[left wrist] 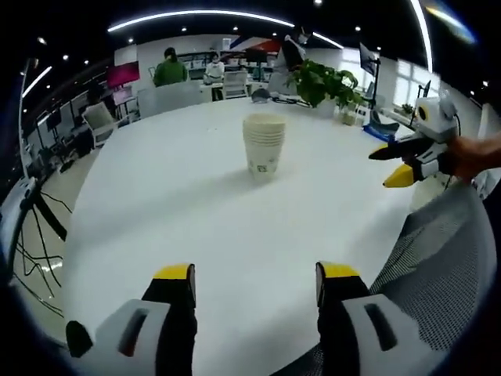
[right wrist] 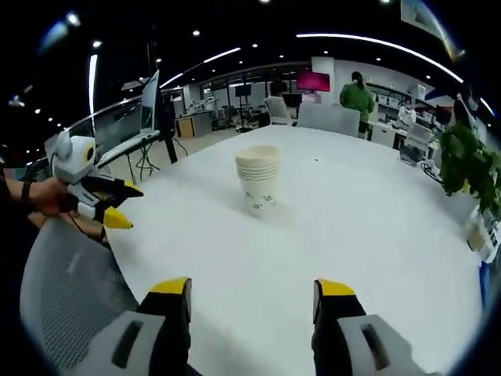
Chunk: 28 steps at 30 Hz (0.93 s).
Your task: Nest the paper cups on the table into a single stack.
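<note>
Cups [left wrist: 263,146] nested in one upright stack on white table [left wrist: 196,211]. Left gripper [left wrist: 254,283] and right gripper [right wrist: 250,299]: jaws wide apart, holding nothing, well short of stack.

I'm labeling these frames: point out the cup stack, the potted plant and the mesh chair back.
cup stack [left wrist: 264,149]: left gripper view, stack's side wall.
potted plant [left wrist: 322,81]: left gripper view, leaves.
mesh chair back [right wrist: 70,286]: right gripper view, mesh panel.

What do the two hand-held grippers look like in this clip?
Both match: the left hand-held gripper and right hand-held gripper have black jaws with yellow tips on light grey bodies with dark slots. Seen from the side, each has a white housing. A dark band is worn at the left wrist.
</note>
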Tool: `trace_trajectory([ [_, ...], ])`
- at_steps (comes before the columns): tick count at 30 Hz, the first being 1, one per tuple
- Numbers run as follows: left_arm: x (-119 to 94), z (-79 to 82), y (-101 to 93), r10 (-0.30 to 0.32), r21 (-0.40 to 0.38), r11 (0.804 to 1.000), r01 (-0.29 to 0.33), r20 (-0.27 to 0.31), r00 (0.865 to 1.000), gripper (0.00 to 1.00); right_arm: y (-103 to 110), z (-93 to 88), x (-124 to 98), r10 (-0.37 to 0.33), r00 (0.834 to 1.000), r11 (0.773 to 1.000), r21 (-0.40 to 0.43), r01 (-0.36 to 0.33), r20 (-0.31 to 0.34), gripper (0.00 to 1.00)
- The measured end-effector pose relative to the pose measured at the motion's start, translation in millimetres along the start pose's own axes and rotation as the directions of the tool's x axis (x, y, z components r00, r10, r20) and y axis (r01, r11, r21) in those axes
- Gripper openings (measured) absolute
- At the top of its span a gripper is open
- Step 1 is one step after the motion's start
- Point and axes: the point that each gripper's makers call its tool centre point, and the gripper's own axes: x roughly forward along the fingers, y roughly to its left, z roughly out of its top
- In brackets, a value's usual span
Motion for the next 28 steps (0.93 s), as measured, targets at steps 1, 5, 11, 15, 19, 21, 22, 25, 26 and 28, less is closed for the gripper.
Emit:
trace_trajectory([
  [1,0,-0.1,-0.1,0.0,0.002,1.0,0.0,-0.002,1.0,0.6,-1,-2.6,0,-0.004,1.0,1.0,-0.003,0.004,-0.003,0.63],
  [5,2,-0.8,0.0,-0.001,0.002,1.0,0.001,-0.003,1.0,0.6,-1,-9.1,-1,-0.008,1.0,1.0,-0.009,0.008,-0.022,0.63],
  [11,2,-2.6,1.8,0.006,0.0,1.0,-0.006,-0.007,1.0,0.59,-3,-7.7,0,-0.016,1.0,1.0,-0.014,0.016,-0.014,0.63],
  [15,0,-1.8,1.3,0.011,0.003,1.0,-0.011,-0.004,1.0,0.59,-8,-10.5,1,-0.02,1.0,1.0,-0.008,0.02,-0.016,0.63],
  [19,0,-1.4,2.1,0.016,0.005,1.0,-0.016,-0.004,1.0,0.59,-10,-12.1,2,-0.023,1.0,1.0,-0.007,0.023,-0.019,0.63],
  [21,-1,-0.9,1.0,0.017,0.008,1.0,-0.017,-0.005,1.0,0.59,-9,-11.7,2,-0.024,1.0,1.0,-0.007,0.023,-0.018,0.63],
  [22,-1,-0.2,-0.9,0.016,0.012,1.0,-0.016,-0.007,1.0,0.59,-8,-11.6,1,-0.024,1.0,1.0,-0.008,0.023,-0.019,0.63],
  [25,0,-1.3,-0.2,0.015,0.016,1.0,-0.015,-0.008,1.0,0.59,-7,-13.3,1,-0.024,0.999,1.0,-0.004,0.024,-0.029,0.63],
  [26,0,-0.5,-1.4,0.013,0.017,1.0,-0.013,-0.008,1.0,0.59,-8,-14.6,2,-0.023,0.999,1.0,-0.001,0.023,-0.035,0.63],
  [28,1,-1.6,0.0,0.013,0.017,1.0,-0.013,-0.009,1.0,0.59,-6,-15.3,1,-0.02,0.999,1.0,0.003,0.02,-0.041,0.63],
])
